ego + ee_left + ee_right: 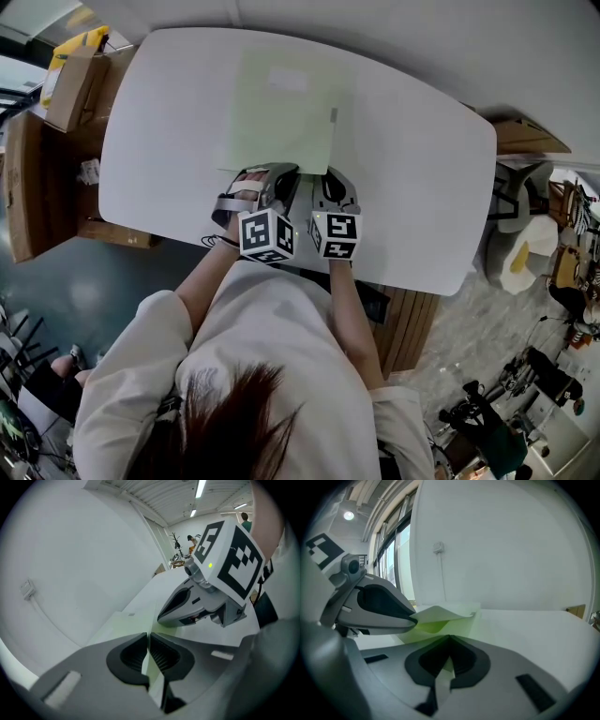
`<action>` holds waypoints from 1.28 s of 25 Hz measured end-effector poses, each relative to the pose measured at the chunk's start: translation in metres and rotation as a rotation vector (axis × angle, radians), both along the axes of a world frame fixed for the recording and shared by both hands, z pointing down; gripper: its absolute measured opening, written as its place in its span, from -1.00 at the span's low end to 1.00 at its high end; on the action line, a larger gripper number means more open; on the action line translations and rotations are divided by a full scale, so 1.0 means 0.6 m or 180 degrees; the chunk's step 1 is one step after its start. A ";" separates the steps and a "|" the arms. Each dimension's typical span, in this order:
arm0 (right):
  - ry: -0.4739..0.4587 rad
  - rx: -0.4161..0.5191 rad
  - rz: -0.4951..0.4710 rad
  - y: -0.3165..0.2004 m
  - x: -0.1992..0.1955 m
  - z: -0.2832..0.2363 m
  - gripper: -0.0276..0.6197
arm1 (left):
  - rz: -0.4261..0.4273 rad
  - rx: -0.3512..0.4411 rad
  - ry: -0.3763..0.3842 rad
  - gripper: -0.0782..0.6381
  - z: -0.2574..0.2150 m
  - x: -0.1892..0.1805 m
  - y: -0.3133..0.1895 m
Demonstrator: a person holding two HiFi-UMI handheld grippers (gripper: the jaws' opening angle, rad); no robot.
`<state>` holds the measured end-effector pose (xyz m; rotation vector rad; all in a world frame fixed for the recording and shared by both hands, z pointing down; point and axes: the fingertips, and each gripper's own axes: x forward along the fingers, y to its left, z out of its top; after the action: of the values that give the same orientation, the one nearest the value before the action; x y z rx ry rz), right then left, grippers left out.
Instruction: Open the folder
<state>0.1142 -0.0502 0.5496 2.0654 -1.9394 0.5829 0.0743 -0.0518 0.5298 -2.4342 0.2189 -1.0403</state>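
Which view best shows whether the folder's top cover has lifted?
The right gripper view: the top cover arches up off the lower sheet, pinched by the left claw. The head view shows the folder flat, its near edge hidden. The left gripper view shows mostly a thin edge between its pads.

Head view steeply down over the table [422,187], both gripper views low, close, sharing the folder [440,613]

Left gripper [148,644] and right gripper [449,644] side by side, fingers [132,656] pinched shut.
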 end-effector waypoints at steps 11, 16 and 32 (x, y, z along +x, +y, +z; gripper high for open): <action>0.0000 -0.0016 0.0020 0.000 0.002 0.000 -0.90 | -0.0055 0.0045 0.0041 -0.73 -0.009 0.001 -0.006; 0.0007 -0.0014 0.0023 -0.001 0.001 0.000 -0.90 | -0.0081 0.0036 0.0066 -0.73 -0.012 0.000 -0.008; 0.0010 -0.0018 0.0036 0.001 0.002 0.001 -0.90 | -0.0122 0.0056 0.0105 -0.74 -0.019 0.000 -0.010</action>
<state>0.1153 -0.0496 0.5501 2.0738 -1.9235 0.5866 0.0743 -0.0578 0.5181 -2.4418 0.2855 -1.0108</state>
